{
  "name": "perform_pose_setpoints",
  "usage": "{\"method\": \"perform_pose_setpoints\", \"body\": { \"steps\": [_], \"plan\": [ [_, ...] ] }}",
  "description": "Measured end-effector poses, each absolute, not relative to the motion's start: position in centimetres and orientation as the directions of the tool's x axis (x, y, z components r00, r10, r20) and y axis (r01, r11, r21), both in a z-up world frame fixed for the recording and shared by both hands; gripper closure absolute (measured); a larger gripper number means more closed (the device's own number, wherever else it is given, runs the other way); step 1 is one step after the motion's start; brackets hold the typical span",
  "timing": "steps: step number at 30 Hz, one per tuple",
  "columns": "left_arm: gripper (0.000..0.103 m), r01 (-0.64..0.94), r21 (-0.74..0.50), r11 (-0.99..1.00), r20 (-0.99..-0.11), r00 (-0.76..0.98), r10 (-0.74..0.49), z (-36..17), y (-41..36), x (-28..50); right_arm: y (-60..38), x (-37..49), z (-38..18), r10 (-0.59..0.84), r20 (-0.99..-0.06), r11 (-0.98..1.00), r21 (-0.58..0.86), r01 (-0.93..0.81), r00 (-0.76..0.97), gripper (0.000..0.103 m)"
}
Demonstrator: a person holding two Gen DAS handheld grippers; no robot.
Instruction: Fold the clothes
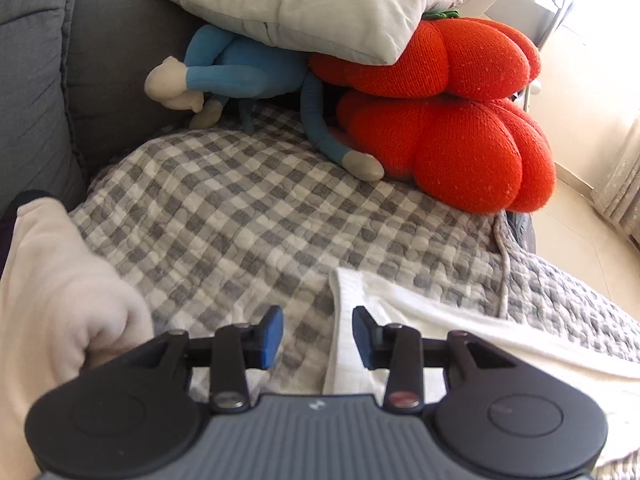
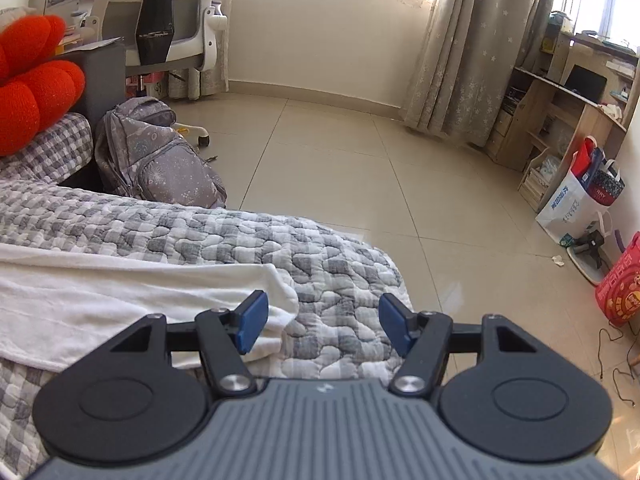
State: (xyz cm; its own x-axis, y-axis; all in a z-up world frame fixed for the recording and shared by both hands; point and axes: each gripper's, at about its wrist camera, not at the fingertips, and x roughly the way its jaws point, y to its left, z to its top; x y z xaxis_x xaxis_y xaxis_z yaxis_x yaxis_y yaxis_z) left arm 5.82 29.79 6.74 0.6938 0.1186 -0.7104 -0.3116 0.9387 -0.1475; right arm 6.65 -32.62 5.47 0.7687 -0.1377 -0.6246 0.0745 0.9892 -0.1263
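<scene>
A white garment (image 1: 440, 320) lies flat on the grey checked quilt (image 1: 240, 220). Its left edge runs under my left gripper (image 1: 318, 336), close to the right pad. That gripper's blue pads stand apart and press on nothing. A second cream-white garment (image 1: 52, 280) is bunched at the left of that view. In the right wrist view the white garment (image 2: 120, 296) stretches in from the left, and its rounded end lies under the left fingertip (image 2: 252, 320). My right gripper (image 2: 323, 322) is wide open over the quilt (image 2: 340, 280), holding nothing.
Two red pumpkin cushions (image 1: 452, 128), a blue plush toy (image 1: 240, 76) and a pale pillow (image 1: 304, 4) are piled at the far end against the grey sofa back (image 1: 36, 80). The quilt's edge drops to tiled floor (image 2: 360, 168). A grey backpack (image 2: 156, 156) and an office chair (image 2: 168, 20) stand there.
</scene>
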Motion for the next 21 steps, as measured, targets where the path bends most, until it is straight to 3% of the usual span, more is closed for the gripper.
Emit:
{"method": "perform_pose_setpoints", "body": {
  "steps": [3, 6, 11, 16, 18, 20, 21],
  "plan": [
    [0.062, -0.311, -0.180, 0.933, -0.728, 0.680, 0.086, 6.4, 29.7, 1.5, -32.1, 3.7, 5.5, -0.066, -0.639, 0.997, -0.075, 0.024, 0.766, 0.038],
    [0.053, -0.347, -0.212, 0.913, -0.732, 0.675, 0.087, 5.8, 29.5, -2.8, -31.2, 0.6, 5.8, 0.004, -0.634, 0.998, -0.041, -0.039, 0.773, 0.038],
    [0.053, -0.384, -0.331, 0.862, -0.706, 0.707, 0.043, 4.5, 29.4, -7.1, -29.7, -2.1, 6.3, 0.031, -0.626, 0.989, -0.096, -0.116, 0.779, 0.038],
    [0.054, -0.412, -0.382, 0.827, -0.707, 0.707, 0.026, 2.7, 29.1, -6.4, -29.2, -2.3, 6.3, 0.108, -0.637, 0.986, -0.028, -0.163, 0.763, 0.039],
    [0.055, -0.423, -0.399, 0.814, -0.702, 0.712, 0.025, 2.2, 29.0, -6.0, -28.2, -1.7, 5.5, 0.111, -0.657, 0.982, -0.040, -0.182, 0.745, 0.048],
    [0.072, -0.453, -0.391, 0.801, -0.709, 0.704, 0.052, 1.8, 28.9, -5.6, -27.3, -1.0, 4.7, 0.086, -0.686, 0.980, -0.070, -0.184, 0.722, 0.078],
    [0.081, -0.455, -0.383, 0.804, -0.713, 0.699, 0.055, 1.7, 28.9, -5.5, -27.0, -0.7, 4.3, 0.086, -0.697, 0.979, -0.073, -0.189, 0.712, 0.086]
  ]
}}
